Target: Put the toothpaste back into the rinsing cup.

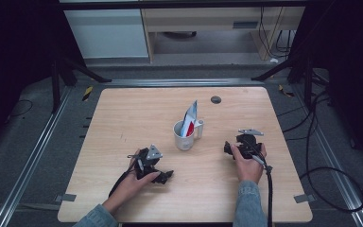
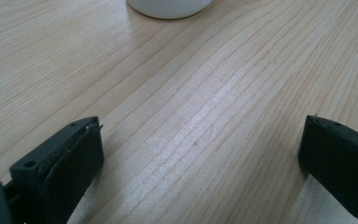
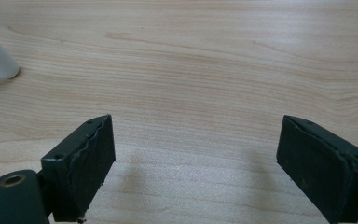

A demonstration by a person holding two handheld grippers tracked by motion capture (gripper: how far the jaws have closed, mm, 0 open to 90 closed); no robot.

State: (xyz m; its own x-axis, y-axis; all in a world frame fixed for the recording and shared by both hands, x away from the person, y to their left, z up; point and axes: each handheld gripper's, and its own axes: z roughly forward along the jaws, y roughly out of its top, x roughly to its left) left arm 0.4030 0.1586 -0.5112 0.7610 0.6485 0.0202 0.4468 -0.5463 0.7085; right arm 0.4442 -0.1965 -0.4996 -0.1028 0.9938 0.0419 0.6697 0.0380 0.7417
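No lettering, number or brand can be read anywhere; the red, white and blue packet standing in the white mug bears print too small and blurred to make out

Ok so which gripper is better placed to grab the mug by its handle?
Probably the right gripper: the mug has its handle turned toward that side, and its jaws stand open. The left gripper sits on the handle-less side.

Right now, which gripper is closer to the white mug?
Left, by a little. The left gripper sits just in front of the white mug, slightly to its left; the right gripper is off to the mug's right, handle side.
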